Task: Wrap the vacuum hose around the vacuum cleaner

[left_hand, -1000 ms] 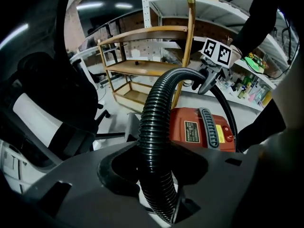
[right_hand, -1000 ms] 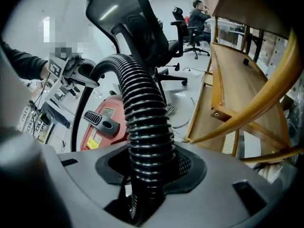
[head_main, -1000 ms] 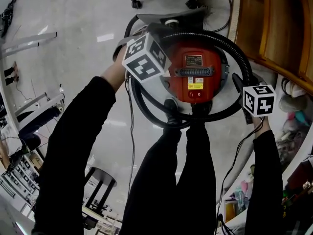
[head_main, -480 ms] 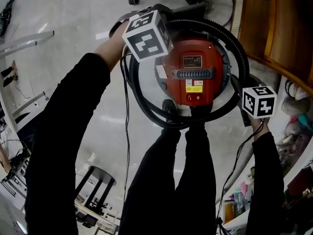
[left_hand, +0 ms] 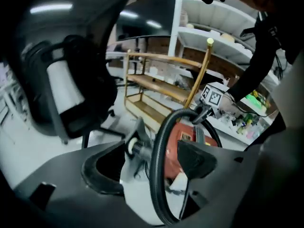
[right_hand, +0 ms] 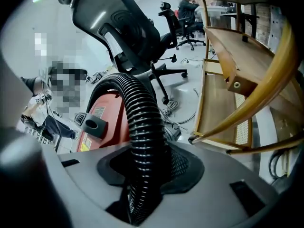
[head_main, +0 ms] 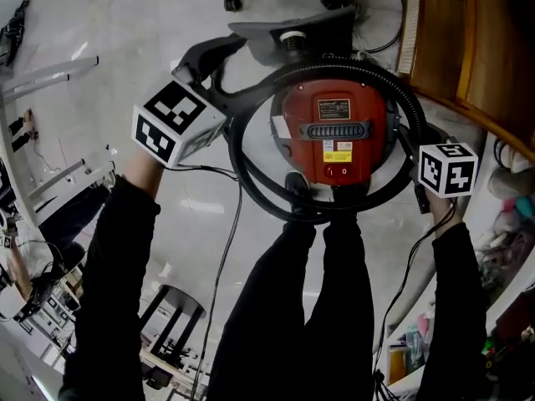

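Clamping the ribbed vacuum hose [right_hand: 142,122], the right gripper [right_hand: 142,175] holds it at the right of the red vacuum cleaner [head_main: 334,132], which sits mid-frame in the head view, ringed by the hose. The left gripper [left_hand: 156,170] has just been opening. Its jaws stand wide, with the hose loop between them but unpressed. Freed there, the springy loop may slip off the cleaner. No container is in play.
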A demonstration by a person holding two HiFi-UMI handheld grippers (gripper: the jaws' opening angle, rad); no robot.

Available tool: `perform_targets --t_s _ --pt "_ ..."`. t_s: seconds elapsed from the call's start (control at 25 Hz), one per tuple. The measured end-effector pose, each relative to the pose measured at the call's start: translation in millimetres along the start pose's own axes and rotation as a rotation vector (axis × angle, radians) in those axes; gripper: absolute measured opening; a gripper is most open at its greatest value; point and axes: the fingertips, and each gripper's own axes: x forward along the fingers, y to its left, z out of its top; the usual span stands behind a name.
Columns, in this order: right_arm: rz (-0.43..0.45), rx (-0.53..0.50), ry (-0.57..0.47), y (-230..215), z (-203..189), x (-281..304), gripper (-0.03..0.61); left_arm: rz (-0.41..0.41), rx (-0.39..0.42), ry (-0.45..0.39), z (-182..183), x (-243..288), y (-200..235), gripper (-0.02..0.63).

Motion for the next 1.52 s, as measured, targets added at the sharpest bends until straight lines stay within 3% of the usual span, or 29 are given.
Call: perform_targets --t_s 0.08,0.16,0.32,0.4,0.44,0.48,0.52,0.56,0.64,0.76,0.88,1.04,1.28,1.4,1.52 --pt "0.0 -0.002 0.002 0.3 0.8 -1.6 0.152 0.03 -0.164 0.073 -79.5 -8.6 -19.5 0.337" --pt "0.002 -0.017 0.003 -1.4 4.0 -2.9 0.152 0.035 -0.273 0.205 -167.2 -3.1 -50.0 0.345" --pt "0.01 -0.02 -0.014 0.1 5.7 -4.0 0.152 0.129 -0.294 0.496 -302.9 18.8 -67.8 0.347" --pt "0.014 -0.018 -0.019 1.1 5.7 -5.2 0.152 0.221 -0.399 0.547 -334.3 26.4 -56.4 0.345" --pt "0.018 -0.022 -0.019 0.7 6.2 -6.2 0.152 0.249 -0.469 0.54 -339.6 32.2 -53.8 0.342" --pt "0.022 -0.026 -0.019 0.1 6.5 -7.0 0.152 0.258 -0.521 0.526 -340.4 38.6 -54.0 0.295" --pt "0.026 -0.025 -0.022 -0.5 6.6 -7.9 0.152 0.256 -0.542 0.514 -338.6 44.1 -55.0 0.206" --pt "0.028 -0.02 -0.028 -1.4 6.6 -9.2 0.152 0.252 -0.541 0.502 -335.3 47.5 -55.0 0.192" --pt "0.031 -0.008 -0.051 -4.2 8.2 -15.6 0.152 0.259 -0.53 0.463 -324.3 46.4 -50.9 0.187" --pt "0.031 0.015 -0.11 -9.0 16.2 -27.6 0.152 0.271 -0.536 0.326 -287.2 36.9 -34.8 0.184" --pt "0.001 0.108 -0.137 -23.4 16.0 -27.4 0.152 0.25 -0.503 0.26 -252.4 37.5 -18.6 0.183" --pt "-0.04 0.154 -0.083 -43.7 -8.2 -5.9 0.152 0.253 -0.491 0.285 -234.9 58.3 -7.1 0.183" --pt "-0.091 0.08 0.045 -60.5 -42.7 36.1 0.153 0.276 -0.449 0.44 -259.2 80.2 -12.6 0.193" --pt "-0.104 0.088 0.085 -59.2 -55.3 48.0 0.163 0.26 -0.457 0.419 -263.8 73.3 -18.0 0.196" --pt "-0.159 0.121 0.07 -67.4 -59.7 47.3 0.195 0.229 -0.455 0.375 -264.8 62.1 -24.1 0.262"
